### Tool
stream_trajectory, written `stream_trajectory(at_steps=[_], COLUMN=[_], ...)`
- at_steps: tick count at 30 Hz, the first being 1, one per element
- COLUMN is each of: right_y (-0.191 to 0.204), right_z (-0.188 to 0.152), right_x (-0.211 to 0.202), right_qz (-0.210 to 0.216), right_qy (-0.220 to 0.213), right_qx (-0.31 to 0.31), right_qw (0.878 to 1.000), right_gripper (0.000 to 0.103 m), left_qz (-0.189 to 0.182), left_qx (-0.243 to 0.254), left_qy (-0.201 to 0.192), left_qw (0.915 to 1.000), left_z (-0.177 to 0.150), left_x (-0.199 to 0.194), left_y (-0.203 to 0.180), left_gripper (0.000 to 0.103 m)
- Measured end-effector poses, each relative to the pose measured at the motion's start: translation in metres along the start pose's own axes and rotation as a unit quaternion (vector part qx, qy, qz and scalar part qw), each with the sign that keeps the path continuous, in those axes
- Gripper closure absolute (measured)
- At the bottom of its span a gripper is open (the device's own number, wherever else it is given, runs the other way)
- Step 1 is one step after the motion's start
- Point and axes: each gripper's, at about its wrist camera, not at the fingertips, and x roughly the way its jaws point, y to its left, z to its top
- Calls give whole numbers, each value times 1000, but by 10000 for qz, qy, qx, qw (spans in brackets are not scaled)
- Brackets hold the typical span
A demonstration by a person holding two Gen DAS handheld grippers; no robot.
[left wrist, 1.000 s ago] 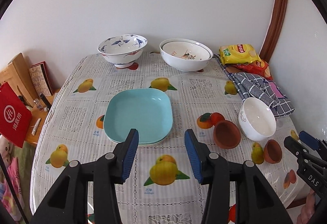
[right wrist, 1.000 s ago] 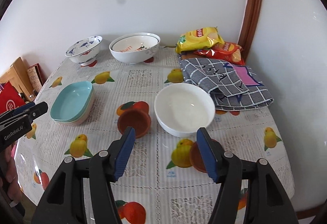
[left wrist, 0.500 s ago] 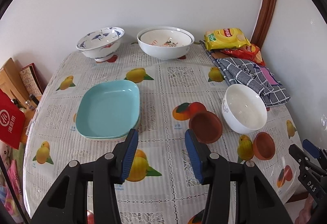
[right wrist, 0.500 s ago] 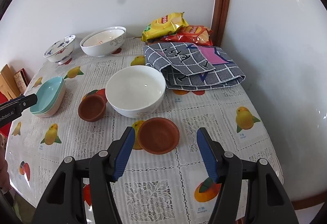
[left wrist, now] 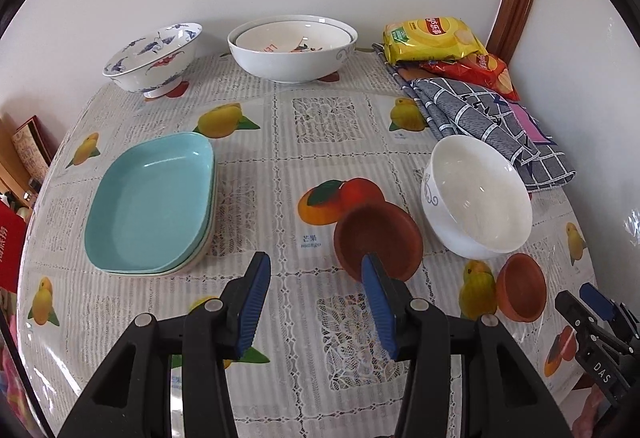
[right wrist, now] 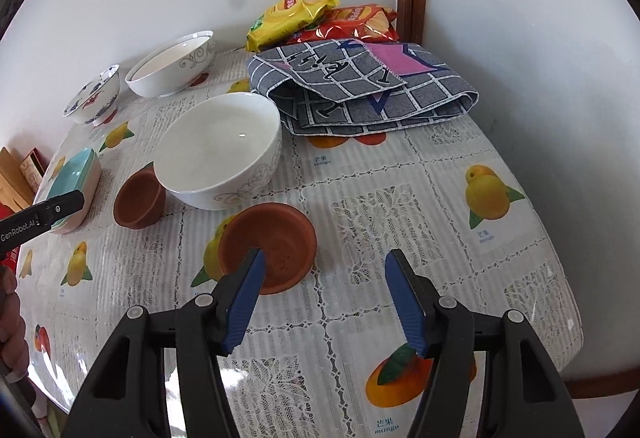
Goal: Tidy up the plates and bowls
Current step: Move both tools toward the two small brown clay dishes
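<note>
On the fruit-print table, my left gripper (left wrist: 315,258) is open and empty, hovering between the stacked teal plates (left wrist: 152,202) and a brown clay bowl (left wrist: 378,238). That bowl lies just past its right finger. A white bowl (left wrist: 478,198) stands right of it, with a second brown clay bowl (left wrist: 520,292) nearer the edge. My right gripper (right wrist: 326,256) is open, nothing between its pads. Its left finger overlaps the near rim of that second brown bowl (right wrist: 268,244), with the white bowl (right wrist: 220,150) behind. Each gripper's tip shows in the other's view: right gripper (left wrist: 588,302), left gripper (right wrist: 44,214).
A blue-patterned bowl (left wrist: 154,58) and two nested large white bowls (left wrist: 292,48) stand by the back wall. A folded checked cloth (right wrist: 360,86) and snack bags (right wrist: 292,14) fill the back right corner. The table's right edge (right wrist: 560,278) is close. Boxes (left wrist: 28,154) sit at the left.
Both grippers moved right and lower toward the table. The left went from over the teal plates toward the brown bowl. The right went from the white bowl to the second brown bowl.
</note>
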Motion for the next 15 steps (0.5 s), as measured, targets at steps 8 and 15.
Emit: stream_trajectory(at_steps=[8, 15], right_y=[-4, -2], right_z=[5, 7], right_x=[27, 44], right_qz=[151, 231], right_qy=[165, 308], right_qx=[159, 180], right_qw=[9996, 9991], right_gripper=[42, 47], left_qz=[-87, -326], left_qx=[-63, -131], left_qy=[214, 327], left_qw=[9997, 9988], left_z=[6, 10], left_x=[34, 54], left_y=[-5, -9], left_gripper=[58, 58])
